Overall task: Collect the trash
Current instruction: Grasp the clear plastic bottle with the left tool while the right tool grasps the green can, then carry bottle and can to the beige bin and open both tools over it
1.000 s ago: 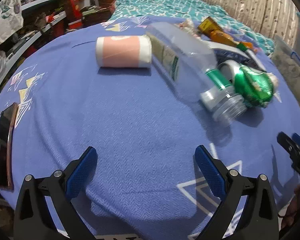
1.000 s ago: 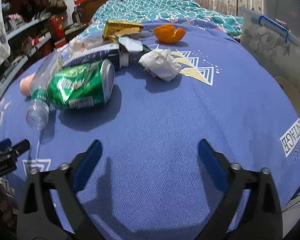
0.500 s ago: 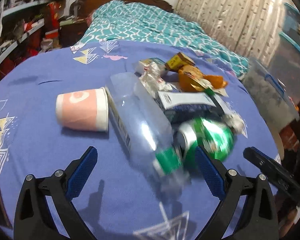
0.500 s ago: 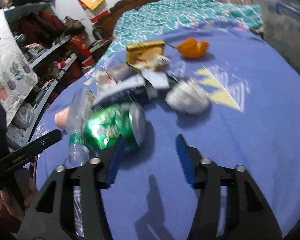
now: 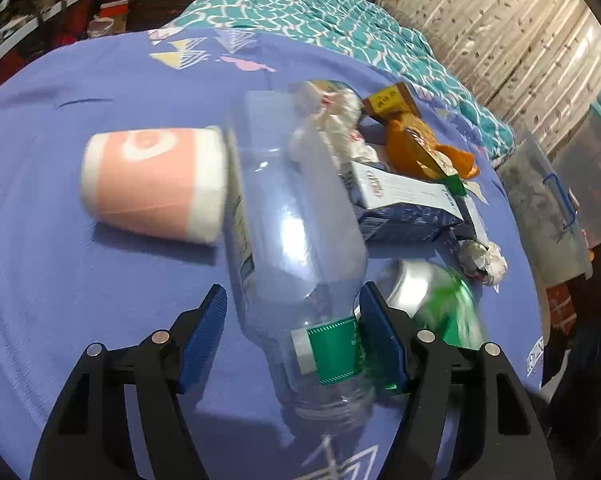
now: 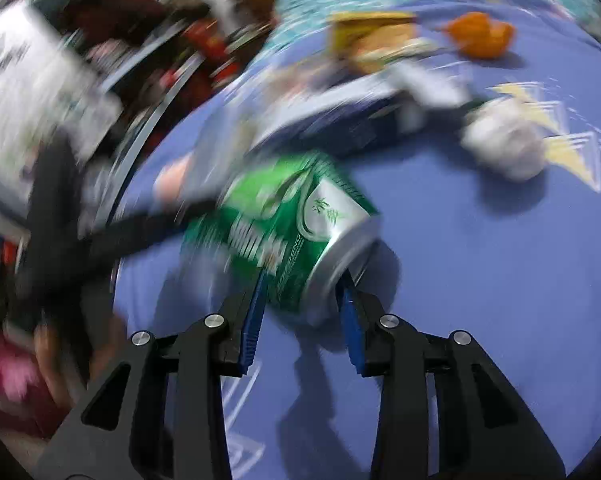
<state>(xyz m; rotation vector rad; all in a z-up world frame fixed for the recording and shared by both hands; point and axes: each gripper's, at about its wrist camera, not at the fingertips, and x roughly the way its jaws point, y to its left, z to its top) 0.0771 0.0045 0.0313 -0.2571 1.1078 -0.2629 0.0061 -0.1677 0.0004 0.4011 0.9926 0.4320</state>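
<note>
Lying between closing left gripper (image 5: 292, 336): bottle (image 5: 296, 248)

Hardly any legible txt. Blue-and-white carton (image 5: 396, 200): oval logo w/ small print beside it, too small to read. Green drink can (image 6: 284, 232): palm-tree emblem on silver patch, big white brand letters blurred, unreadable. Clear plastic bottle (image 5: 292, 240): side label seen edge-on, green neck band, no words legible. Pink paper cup (image 5: 152, 184): white ring mark only. Yellow box (image 5: 388, 100): dark print, illegible.
</note>
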